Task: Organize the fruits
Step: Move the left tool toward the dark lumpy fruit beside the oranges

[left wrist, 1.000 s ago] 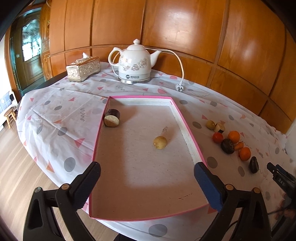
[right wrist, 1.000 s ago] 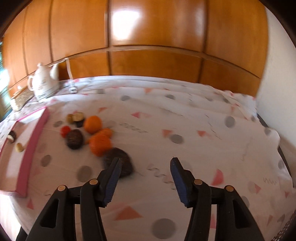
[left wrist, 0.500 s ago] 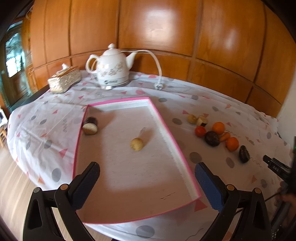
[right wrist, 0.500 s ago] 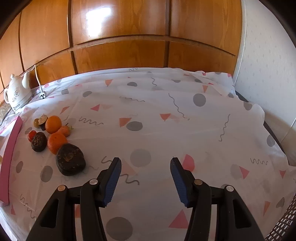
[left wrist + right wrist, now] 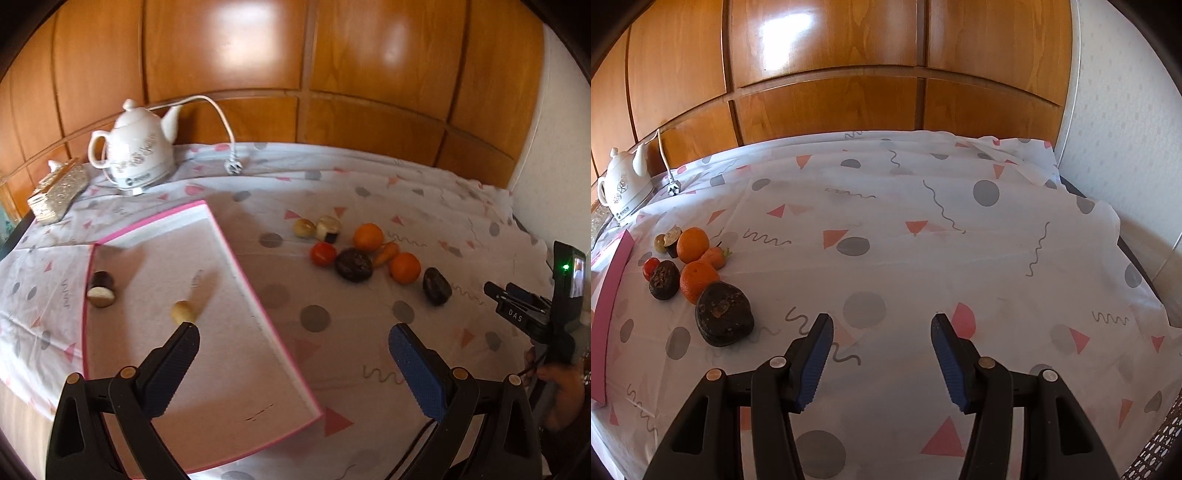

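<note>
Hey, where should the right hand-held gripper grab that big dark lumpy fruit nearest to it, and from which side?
Probably across the dark fruit's narrower middle, coming from above on its clear near-right side; an orange crowds its far-left side.

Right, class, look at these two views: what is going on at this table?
A person holds a two-finger tool in each hand, sorting fruit into a pink-edged tray. Two pieces already lie in it. The rest sit in a cluster on the tablecloth, including two oranges and a tomato. Both the left tool and the right tool are open and empty, the right one beside a dark fruit.
</note>
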`<action>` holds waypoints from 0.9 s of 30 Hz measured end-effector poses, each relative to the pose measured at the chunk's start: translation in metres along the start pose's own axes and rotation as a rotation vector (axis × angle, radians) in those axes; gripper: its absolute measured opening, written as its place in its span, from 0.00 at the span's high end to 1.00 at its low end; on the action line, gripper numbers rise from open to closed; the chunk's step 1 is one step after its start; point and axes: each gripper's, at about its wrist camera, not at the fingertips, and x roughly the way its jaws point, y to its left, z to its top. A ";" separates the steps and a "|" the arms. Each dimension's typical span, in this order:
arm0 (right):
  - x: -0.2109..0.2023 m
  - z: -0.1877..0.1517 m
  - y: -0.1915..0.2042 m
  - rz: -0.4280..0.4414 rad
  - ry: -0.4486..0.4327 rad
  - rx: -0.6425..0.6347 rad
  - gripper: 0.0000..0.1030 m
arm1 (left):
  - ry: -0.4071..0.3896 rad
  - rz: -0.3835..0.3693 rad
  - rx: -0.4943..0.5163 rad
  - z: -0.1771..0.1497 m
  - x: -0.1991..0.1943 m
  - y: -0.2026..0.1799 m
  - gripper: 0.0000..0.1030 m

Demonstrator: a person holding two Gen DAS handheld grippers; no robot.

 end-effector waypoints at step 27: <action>-0.005 -0.001 -0.030 0.002 0.004 0.026 0.46 | 0.261 -0.305 0.177 0.020 0.130 -0.159 0.69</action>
